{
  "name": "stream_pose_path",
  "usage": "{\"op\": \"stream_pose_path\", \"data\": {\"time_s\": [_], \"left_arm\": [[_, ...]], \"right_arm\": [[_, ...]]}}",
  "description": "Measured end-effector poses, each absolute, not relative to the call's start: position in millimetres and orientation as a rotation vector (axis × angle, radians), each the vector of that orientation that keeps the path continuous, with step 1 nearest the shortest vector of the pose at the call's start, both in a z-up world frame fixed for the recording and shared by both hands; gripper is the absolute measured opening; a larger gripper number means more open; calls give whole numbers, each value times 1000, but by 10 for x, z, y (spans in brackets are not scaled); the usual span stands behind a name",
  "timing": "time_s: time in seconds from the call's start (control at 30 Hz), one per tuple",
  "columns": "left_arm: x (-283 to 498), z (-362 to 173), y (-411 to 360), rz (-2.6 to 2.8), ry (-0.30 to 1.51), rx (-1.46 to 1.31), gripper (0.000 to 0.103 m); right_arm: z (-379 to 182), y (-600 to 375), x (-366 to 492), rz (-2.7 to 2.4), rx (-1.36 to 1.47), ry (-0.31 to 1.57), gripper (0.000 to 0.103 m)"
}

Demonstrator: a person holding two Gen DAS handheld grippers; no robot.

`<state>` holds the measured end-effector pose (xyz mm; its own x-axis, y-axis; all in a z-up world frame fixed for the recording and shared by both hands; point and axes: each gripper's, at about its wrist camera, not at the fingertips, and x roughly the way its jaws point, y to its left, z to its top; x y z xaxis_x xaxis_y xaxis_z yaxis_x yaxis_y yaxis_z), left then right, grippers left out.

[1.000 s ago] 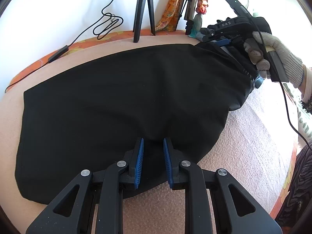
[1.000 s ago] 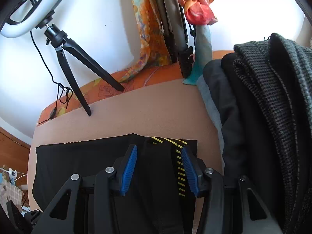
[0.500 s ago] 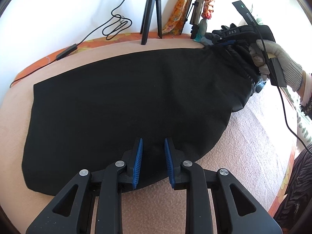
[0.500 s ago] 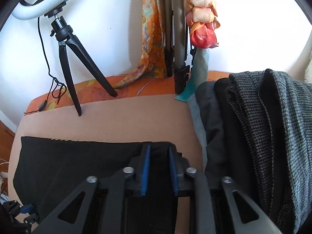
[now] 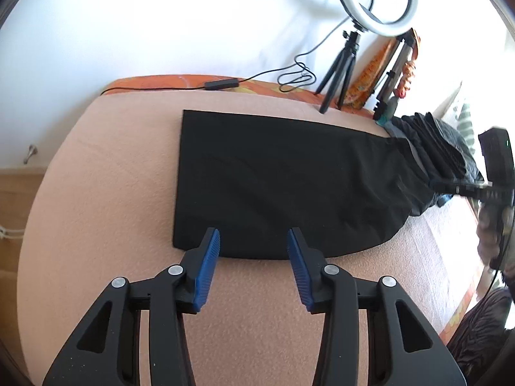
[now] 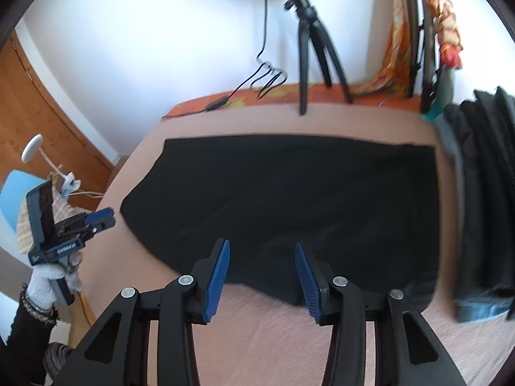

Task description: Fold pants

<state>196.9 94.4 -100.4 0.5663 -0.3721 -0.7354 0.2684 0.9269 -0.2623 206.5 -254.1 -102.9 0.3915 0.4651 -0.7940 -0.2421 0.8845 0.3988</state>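
Observation:
The black pants (image 5: 283, 180) lie flat, folded lengthwise, on the pink cover (image 5: 106, 193); they also show in the right wrist view (image 6: 289, 199). My left gripper (image 5: 253, 241) is open and empty, raised over the pants' near edge at their straight left end. My right gripper (image 6: 262, 251) is open and empty, raised over the near edge toward the other end. The left gripper's body shows at the left in the right wrist view (image 6: 61, 234), the right gripper's body blurred at the right in the left wrist view (image 5: 492, 180).
A stack of folded dark clothes (image 6: 479, 193) lies against the pants' right end. A ring light on a tripod (image 5: 341, 74) with its cable (image 5: 289, 77) stands at the far edge by the white wall. Wooden furniture (image 6: 42, 119) is at the left.
Both grippers have opened, let go of the pants and pulled back and up. The pants now lie flat and stretched out on the cover.

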Motion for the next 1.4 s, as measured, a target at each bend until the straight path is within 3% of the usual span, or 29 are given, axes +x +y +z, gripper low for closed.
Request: {"op": "stream_pose_path", "data": {"time_s": [0.23,0.43,0.47,0.5,0.57,0.7,0.9,1.27,1.37,1.4], "left_arm": [[1966,-1088,1110,-363,925,-259,42],[1971,-1170,1146,-367,951,-357,42],[1977,-1188,1151,-370,957,-379,42],[1982,-1206,1145,-371,963,-391,42],[1988,-1245,1112,-381,980,-402,42],[2006,-1347,1097,-400,1010,-476,43],[2083,-1536,1246,-359,1043,-730,43],[2284,-1558,1450,-213,993,-876,43],[2346,-1557,1413,-217,988,-857,43],[2360,-1553,1390,-216,989,-839,43]], "right_arm": [[-1557,-2167,2114,487,404,1171,47],[-1619,-2056,2238,457,517,1147,51],[-1626,-2034,2255,475,541,1157,45],[-1639,-2029,2261,494,571,1171,30],[-1662,-2021,2293,492,629,1186,18],[-1589,-2194,2332,518,841,1153,7],[-1399,-2243,2410,526,910,1120,6],[-1480,-2204,2391,493,862,1177,6],[-1541,-2154,2346,475,763,1230,12],[-1550,-2142,2339,469,721,1259,20]]}}
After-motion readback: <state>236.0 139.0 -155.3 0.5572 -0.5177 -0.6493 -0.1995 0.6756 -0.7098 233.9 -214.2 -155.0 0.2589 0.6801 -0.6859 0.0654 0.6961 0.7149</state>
